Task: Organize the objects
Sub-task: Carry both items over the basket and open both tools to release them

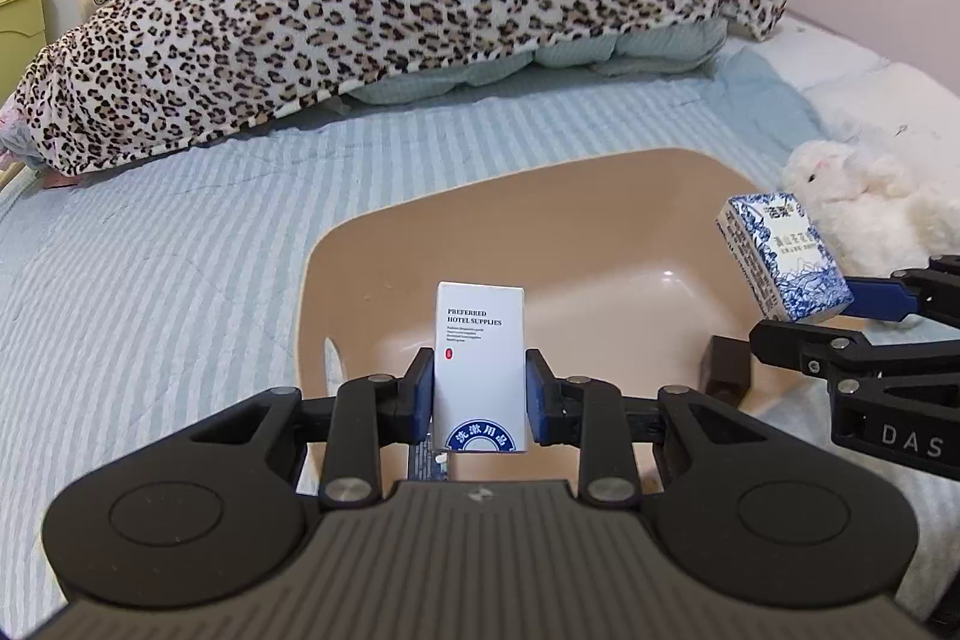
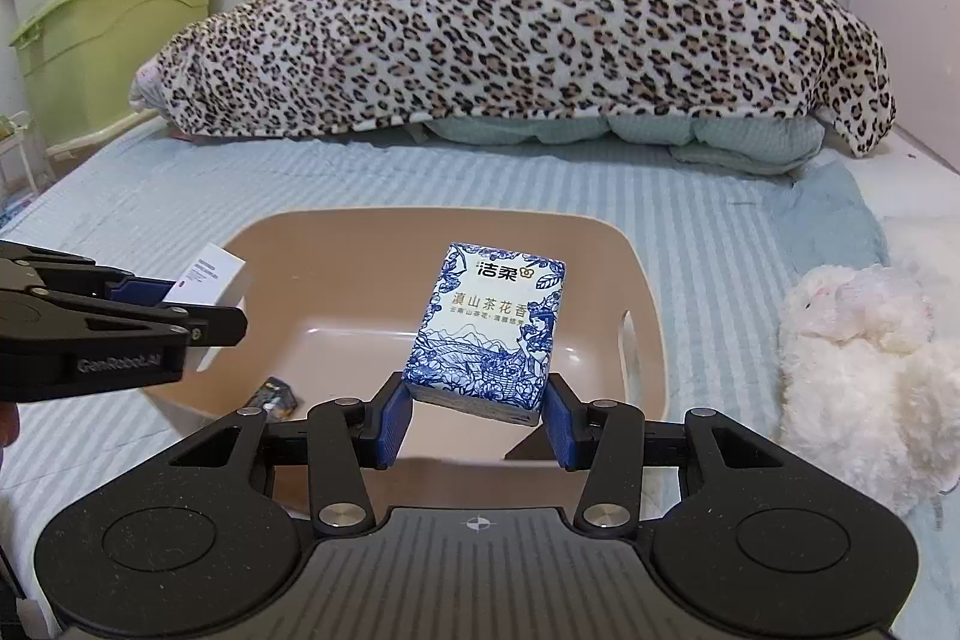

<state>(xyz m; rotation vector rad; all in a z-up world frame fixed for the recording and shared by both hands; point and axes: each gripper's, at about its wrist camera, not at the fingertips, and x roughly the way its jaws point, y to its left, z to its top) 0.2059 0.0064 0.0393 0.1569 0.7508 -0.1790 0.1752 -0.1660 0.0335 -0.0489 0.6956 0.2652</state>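
both grippers hang over the bin (image 2: 636, 292): left gripper (image 1: 480, 394) is clamped on a white box (image 1: 479, 358), right gripper (image 2: 474, 415) on a tissue pack (image 2: 489, 334). lower each near the bin floor before releasing, apart from the small packet (image 2: 277, 396) inside.

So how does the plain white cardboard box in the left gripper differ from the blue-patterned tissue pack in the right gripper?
The plain white cardboard box has only small black text and a blue round emblem; the blue-patterned tissue pack is covered in blue floral artwork. The box looks narrower and taller, the pack wider. The box stands upright in the left gripper; the pack tilts in the right gripper. Both are clamped over the tan plastic basin.
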